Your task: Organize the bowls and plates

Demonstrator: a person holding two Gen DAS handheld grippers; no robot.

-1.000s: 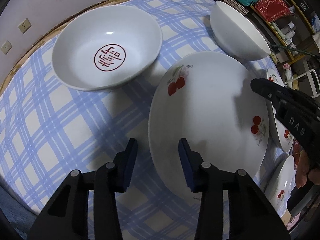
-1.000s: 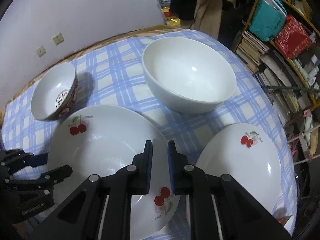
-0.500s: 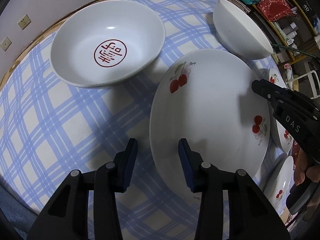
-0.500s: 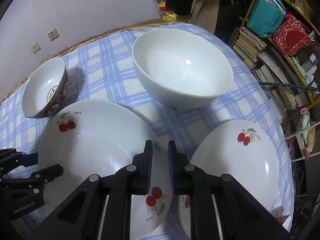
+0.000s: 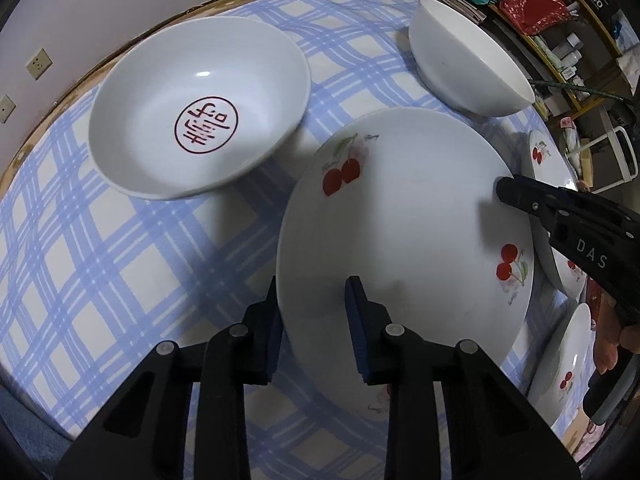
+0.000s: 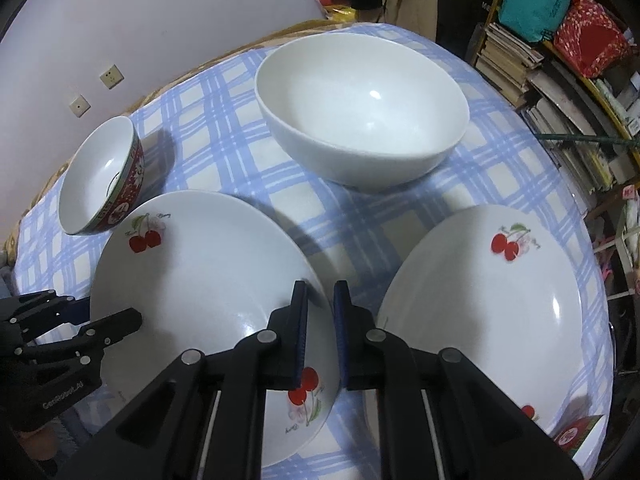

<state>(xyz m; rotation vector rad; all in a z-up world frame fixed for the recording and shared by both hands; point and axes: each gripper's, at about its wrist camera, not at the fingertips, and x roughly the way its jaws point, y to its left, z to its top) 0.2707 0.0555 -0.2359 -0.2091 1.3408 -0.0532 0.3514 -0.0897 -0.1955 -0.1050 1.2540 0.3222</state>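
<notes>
A large white cherry plate (image 5: 400, 220) lies on the blue-checked tablecloth (image 5: 120, 260). My left gripper (image 5: 314, 312) straddles its near-left rim, one finger outside the edge and one over the plate. Its jaws are closing and the pads still stand a little apart. My right gripper (image 6: 320, 312) is shut on the opposite rim of the same plate (image 6: 200, 280), and its black tip (image 5: 504, 192) shows in the left wrist view. The left gripper (image 6: 96, 310) shows at the plate's left edge in the right wrist view.
A bowl with a red seal (image 5: 200, 100), red-patterned outside (image 6: 100, 184), sits at the left. A big plain white bowl (image 6: 360, 112) stands behind. A second cherry plate (image 6: 480, 300) lies right, a smaller one (image 5: 560, 368) beyond. Crowded shelves (image 6: 560, 60) flank the table's right edge.
The left jaws have drawn closer together around the plate's rim. The right gripper has stayed clamped on the far rim, and its view has turned slightly.
</notes>
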